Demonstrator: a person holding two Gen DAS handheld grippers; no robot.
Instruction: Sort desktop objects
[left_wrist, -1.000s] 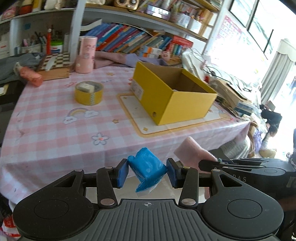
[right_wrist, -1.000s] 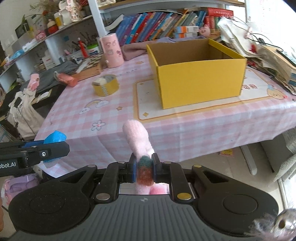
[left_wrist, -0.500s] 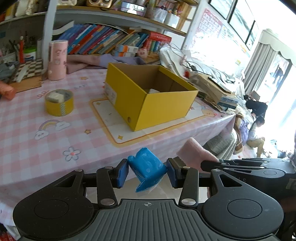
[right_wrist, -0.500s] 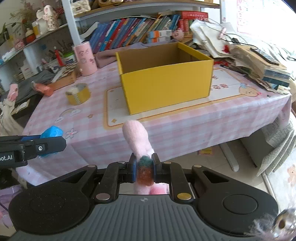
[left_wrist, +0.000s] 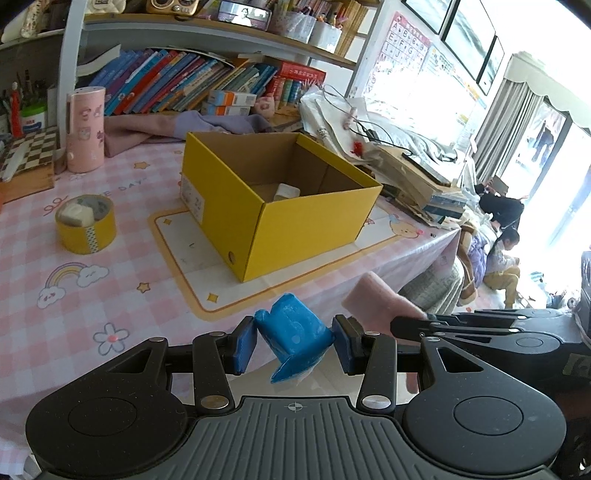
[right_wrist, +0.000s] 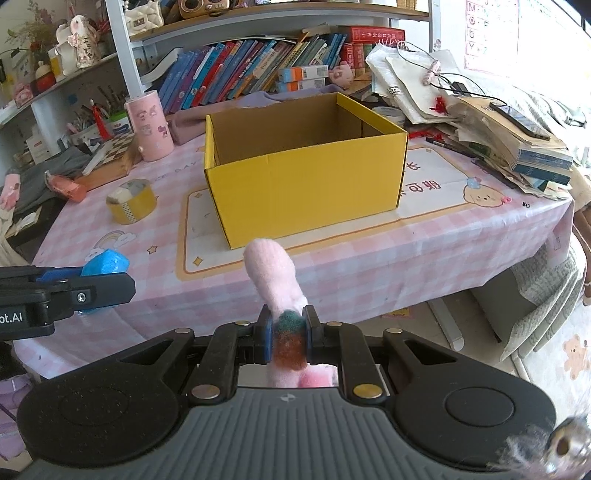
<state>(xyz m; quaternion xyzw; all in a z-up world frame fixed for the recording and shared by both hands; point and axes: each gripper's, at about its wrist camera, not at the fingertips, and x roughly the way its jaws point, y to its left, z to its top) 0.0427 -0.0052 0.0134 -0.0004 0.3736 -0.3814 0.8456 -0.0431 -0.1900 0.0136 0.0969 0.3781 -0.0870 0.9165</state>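
Carrying a blue packet (left_wrist: 293, 334), the left gripper (left_wrist: 293, 341) hovers short of the yellow box (left_wrist: 273, 206); the right gripper (right_wrist: 289, 334) pinches a pink plush toy (right_wrist: 271, 271). One small white item (left_wrist: 286, 192) lies boxed, while the tape roll (left_wrist: 85, 224) waits on the tabletop (left_wrist: 74, 288).

A pink checked table (right_wrist: 461, 236) bears a yellow box (right_wrist: 306, 184), tape roll (right_wrist: 133, 205) and pink cylinder (right_wrist: 149, 125).

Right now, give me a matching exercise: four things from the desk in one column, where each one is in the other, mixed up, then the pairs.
Things:
1. blue packet
2. pink plush toy
3. tape roll
4. small white box

Places:
A. inside the yellow box
B. in the right gripper
C. on the pink tablecloth
D. in the left gripper

Pairs: 1-D, 2-B, 3-C, 4-A
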